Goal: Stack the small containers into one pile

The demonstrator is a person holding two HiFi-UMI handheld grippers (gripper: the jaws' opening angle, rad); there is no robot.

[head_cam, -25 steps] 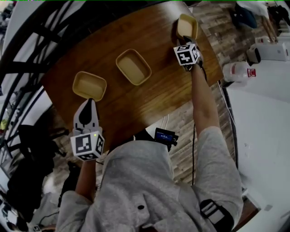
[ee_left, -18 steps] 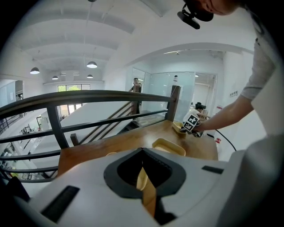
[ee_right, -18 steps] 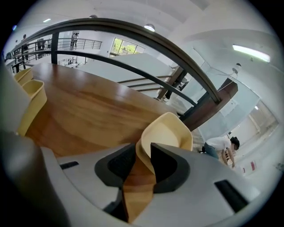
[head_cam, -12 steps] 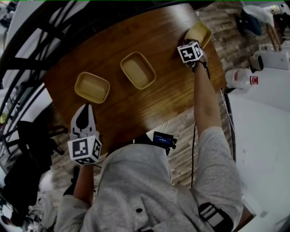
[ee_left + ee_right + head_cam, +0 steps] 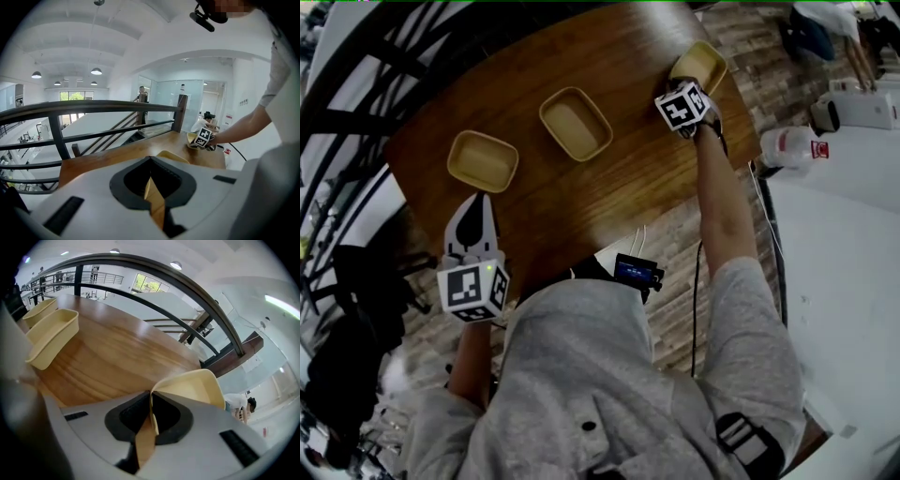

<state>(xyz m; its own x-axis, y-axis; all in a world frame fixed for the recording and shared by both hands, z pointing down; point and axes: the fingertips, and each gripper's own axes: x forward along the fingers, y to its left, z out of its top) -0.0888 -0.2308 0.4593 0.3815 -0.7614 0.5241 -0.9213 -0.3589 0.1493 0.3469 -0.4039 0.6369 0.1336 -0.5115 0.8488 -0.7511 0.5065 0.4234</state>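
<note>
Three shallow beige containers sit on the brown wooden table [image 5: 619, 197]: the left one [image 5: 483, 161], the middle one [image 5: 575, 124] and the right one [image 5: 700, 66] near the table's right corner. My right gripper [image 5: 686, 87] is at the right container's near rim. Its jaws have just been closing. In the right gripper view the thin rim [image 5: 152, 401] is pinched between them, with the container [image 5: 194, 386] tilted up beyond them. My left gripper [image 5: 477, 202] hovers at the table's near edge, just short of the left container, jaws together and nothing in them.
A dark metal railing [image 5: 154, 275] runs along the table's far side. A white jug [image 5: 792, 148] with a red label stands off the table's right corner, over the plank floor. In the right gripper view the middle container [image 5: 52, 339] and left container [image 5: 40, 309] lie to the left.
My right gripper has come down onto the right container's near rim and closed on it, and that container has turned and tipped a little. My left gripper stays put.
</note>
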